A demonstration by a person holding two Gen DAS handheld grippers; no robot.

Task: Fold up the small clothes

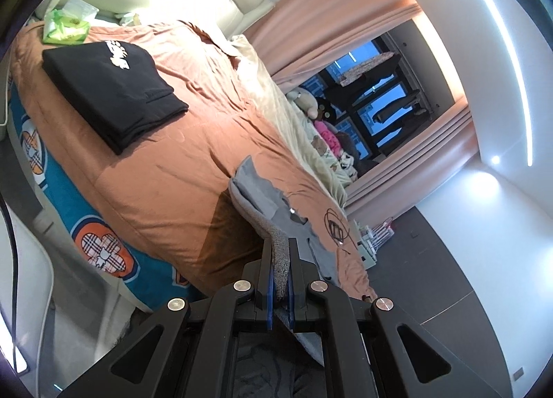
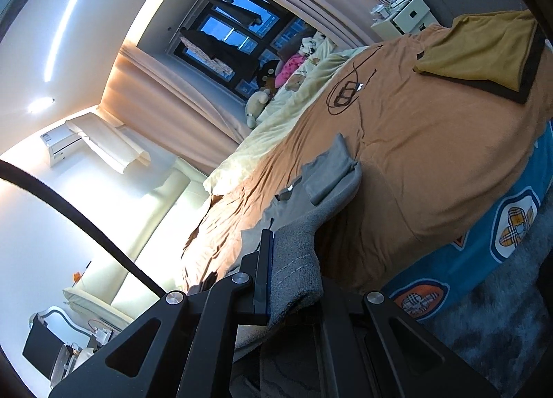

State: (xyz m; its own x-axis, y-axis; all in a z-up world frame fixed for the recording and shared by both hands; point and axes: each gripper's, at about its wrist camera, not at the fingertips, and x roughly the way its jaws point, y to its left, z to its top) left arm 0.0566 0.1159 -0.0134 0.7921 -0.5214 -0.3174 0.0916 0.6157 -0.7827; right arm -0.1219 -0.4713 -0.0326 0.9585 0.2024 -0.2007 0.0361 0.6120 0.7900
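Note:
A small grey garment (image 1: pixel 262 201) lies partly on the orange bedspread (image 1: pixel 166 169), its near edge lifted. My left gripper (image 1: pixel 280 242) is shut on the garment's ribbed grey edge, which passes between the two blue pads. In the right wrist view the same grey garment (image 2: pixel 328 173) stretches from the bed toward me. My right gripper (image 2: pixel 290 239) is shut on another part of its edge; the cloth drapes over and hides the right finger. Both views are rolled sideways.
A folded black garment (image 1: pixel 110 93) with a white print lies farther up the bed, beside a green tissue pack (image 1: pixel 65 28). A yellow and black garment (image 2: pixel 484 52) lies at the bed's other end. Glasses and a black cord (image 2: pixel 345 90) rest on the spread. Soft toys (image 1: pixel 325 125) line the window side.

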